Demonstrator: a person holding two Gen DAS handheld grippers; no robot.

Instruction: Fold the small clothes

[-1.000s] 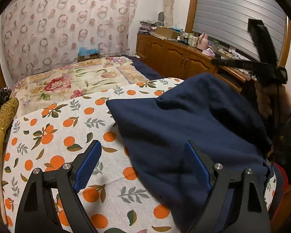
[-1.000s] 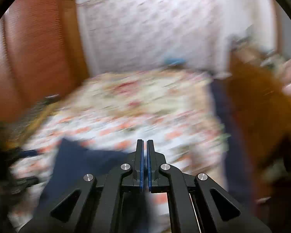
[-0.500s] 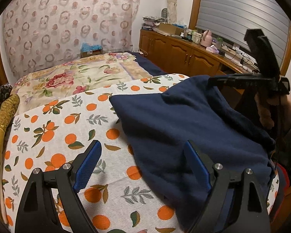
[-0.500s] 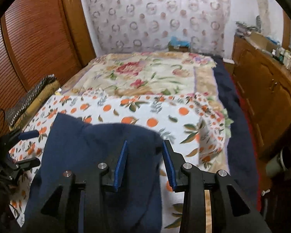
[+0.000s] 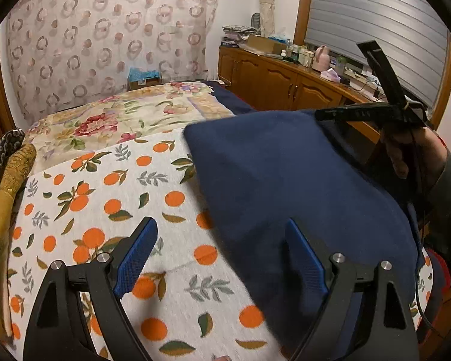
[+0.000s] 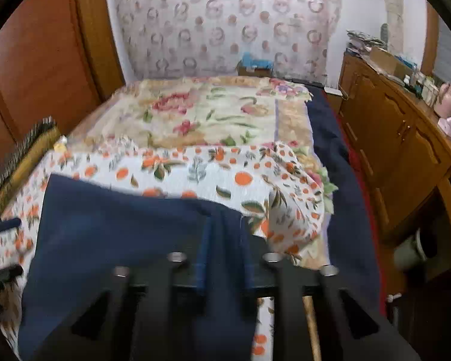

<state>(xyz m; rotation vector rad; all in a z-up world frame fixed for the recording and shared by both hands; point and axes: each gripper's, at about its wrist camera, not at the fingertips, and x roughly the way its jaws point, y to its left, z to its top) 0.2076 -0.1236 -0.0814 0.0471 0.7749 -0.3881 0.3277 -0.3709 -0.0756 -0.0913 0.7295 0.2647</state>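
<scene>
A navy blue garment (image 5: 285, 180) lies folded on the orange-print cloth (image 5: 105, 204) on the bed; it also shows in the right wrist view (image 6: 120, 234). My left gripper (image 5: 222, 255) is open and empty, its right finger over the garment's near edge. My right gripper (image 6: 224, 258) is open, low over the garment's right edge, blurred by motion. It also shows from the side in the left wrist view (image 5: 318, 114), at the garment's far right corner.
A floral bedspread (image 5: 120, 117) covers the far half of the bed. A wooden sideboard (image 5: 285, 84) with clutter stands on the right. Patterned cushions (image 5: 6, 165) lie at the bed's left edge. A wooden wardrobe (image 6: 45, 60) stands at left.
My right gripper opened from shut and came down towards the garment's right edge. The garment's top layer has flattened. My left gripper stayed open and nearly still.
</scene>
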